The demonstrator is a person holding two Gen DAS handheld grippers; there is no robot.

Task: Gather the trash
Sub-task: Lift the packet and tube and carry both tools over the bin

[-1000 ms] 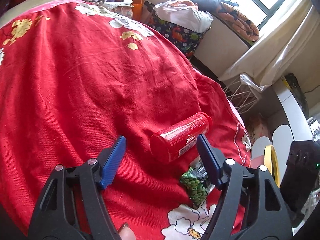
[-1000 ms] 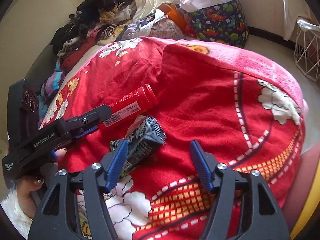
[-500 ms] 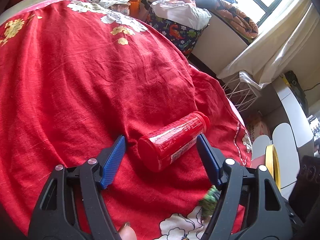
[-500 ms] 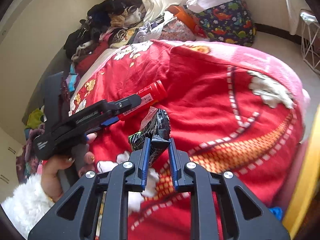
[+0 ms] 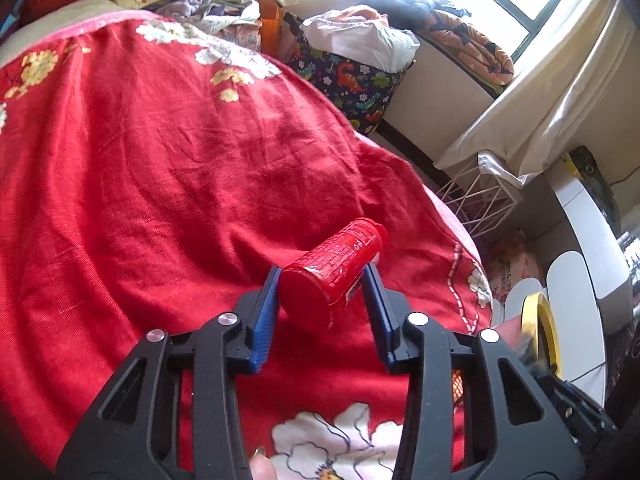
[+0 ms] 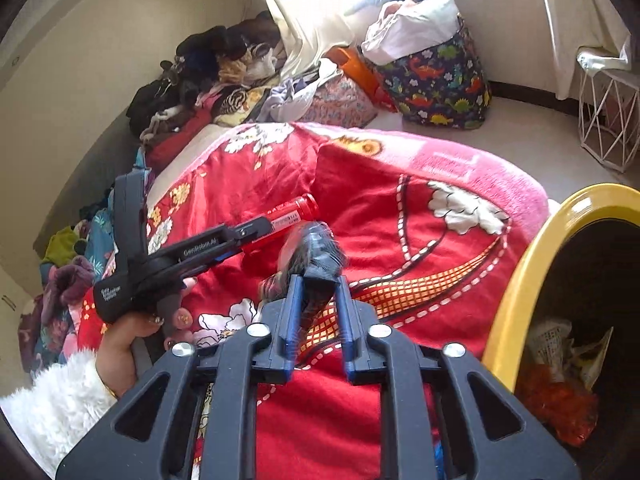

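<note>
Trash pickup on the red blanket [image 5: 168, 184]

Left tongs [image 5: 322, 280] closing, pressing red bottle [image 5: 334, 268] near bed's edge; right tongs [image 6: 316, 292] closing, clenching dark wrapper [image 6: 318, 252] beside yellow-rimmed bin [image 6: 516, 280].

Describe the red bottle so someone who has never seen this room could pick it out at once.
Find the bed under the red flowered blanket. Near its edge, the left gripper is closing its blue pads on the red bottle. It is the only glossy red cylinder, capped, with a white barcode label; the right gripper pinches a dark crumpled wrapper instead.
</note>
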